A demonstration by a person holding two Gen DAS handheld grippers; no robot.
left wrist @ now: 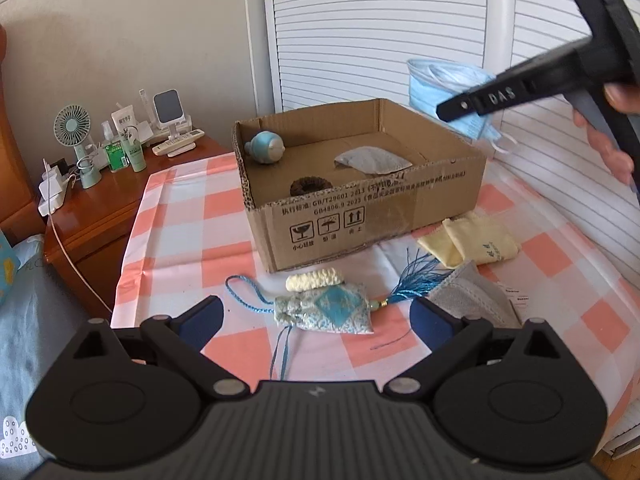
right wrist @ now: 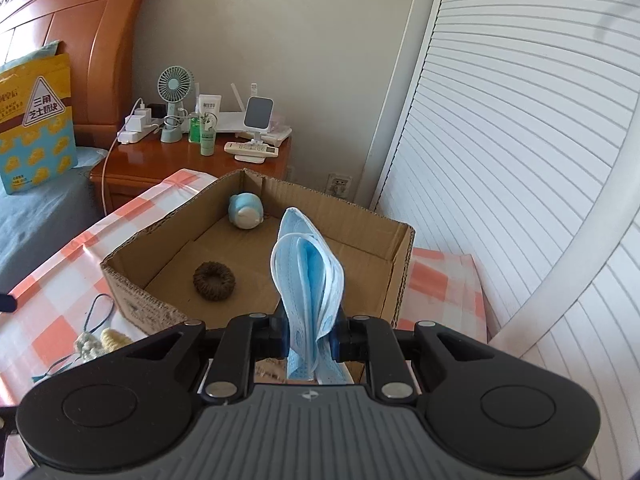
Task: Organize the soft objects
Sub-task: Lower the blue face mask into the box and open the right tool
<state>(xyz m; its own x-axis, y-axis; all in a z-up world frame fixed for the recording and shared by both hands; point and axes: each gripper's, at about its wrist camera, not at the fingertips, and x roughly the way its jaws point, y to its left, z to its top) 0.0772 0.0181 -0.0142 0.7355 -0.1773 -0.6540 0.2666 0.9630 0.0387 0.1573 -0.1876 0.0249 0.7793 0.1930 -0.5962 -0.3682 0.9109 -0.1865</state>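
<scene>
My right gripper (right wrist: 310, 334) is shut on a folded blue face mask (right wrist: 308, 280) and holds it above the near right part of an open cardboard box (right wrist: 402, 268); the mask (left wrist: 448, 92) and gripper (left wrist: 452, 110) show in the left wrist view above the box (left wrist: 360, 216). In the box lie a blue plush toy (left wrist: 264, 147), a brown scrunchie (left wrist: 310, 186) and a grey cloth (left wrist: 372, 161). My left gripper (left wrist: 316, 320) is open just above a blue sachet with tassel (left wrist: 332, 309) and a cream scrunchie (left wrist: 316, 279) on the checked tablecloth (left wrist: 180, 240).
Yellow cloths (left wrist: 472, 242) and a grey mask (left wrist: 472, 296) lie right of the sachet. A wooden nightstand (right wrist: 192, 160) with a fan (right wrist: 175, 98), bottles and remotes stands at the back left. White louvred doors (right wrist: 500, 120) are at the right.
</scene>
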